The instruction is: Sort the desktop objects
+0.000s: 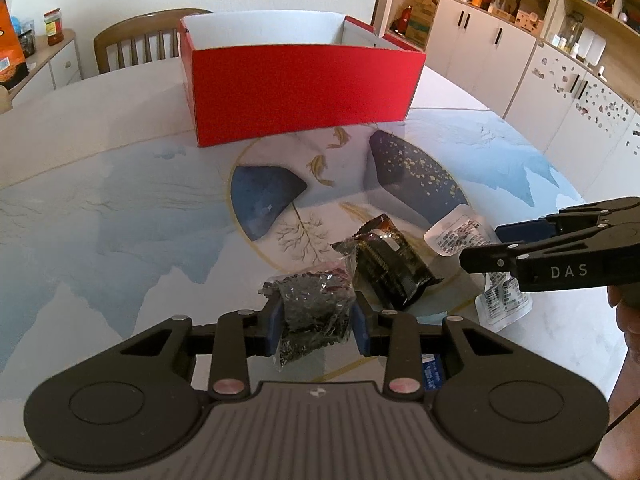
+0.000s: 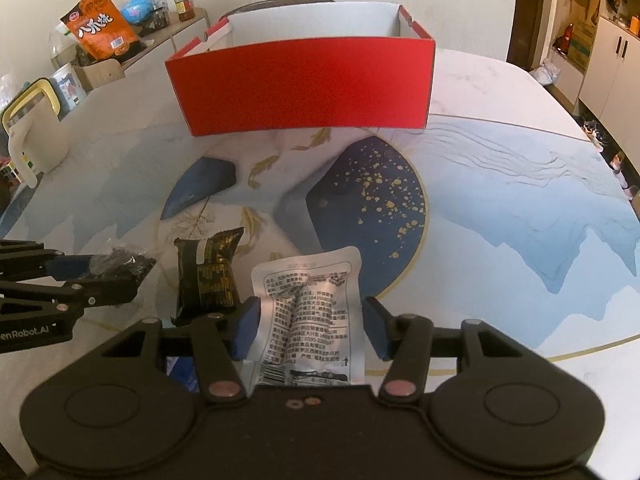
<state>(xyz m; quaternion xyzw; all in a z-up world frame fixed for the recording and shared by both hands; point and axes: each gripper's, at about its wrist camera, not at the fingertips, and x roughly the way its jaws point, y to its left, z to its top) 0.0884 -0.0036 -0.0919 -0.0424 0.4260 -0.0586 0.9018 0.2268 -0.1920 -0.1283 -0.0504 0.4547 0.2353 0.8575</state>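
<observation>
My left gripper (image 1: 317, 320) is shut on a clear packet of dark dried bits (image 1: 316, 312), just above the table; it also shows in the right wrist view (image 2: 120, 264). A black and gold snack packet (image 1: 384, 264) lies beside it, also in the right wrist view (image 2: 208, 276). My right gripper (image 2: 310, 328) is open, its jaws either side of a silver packet with printed text (image 2: 308, 312), which rests on the table. In the left wrist view the right gripper (image 1: 486, 246) hides part of the silver packet (image 1: 460, 236). The open red box (image 1: 300, 92) stands at the back.
A blue item (image 2: 182, 372) lies under my right gripper. A cream kettle (image 2: 32, 136) stands at the table's left edge. A chair (image 1: 136, 40) stands behind the box. The round patterned table (image 2: 500, 208) stretches to the right. Cabinets (image 1: 540, 60) line the right wall.
</observation>
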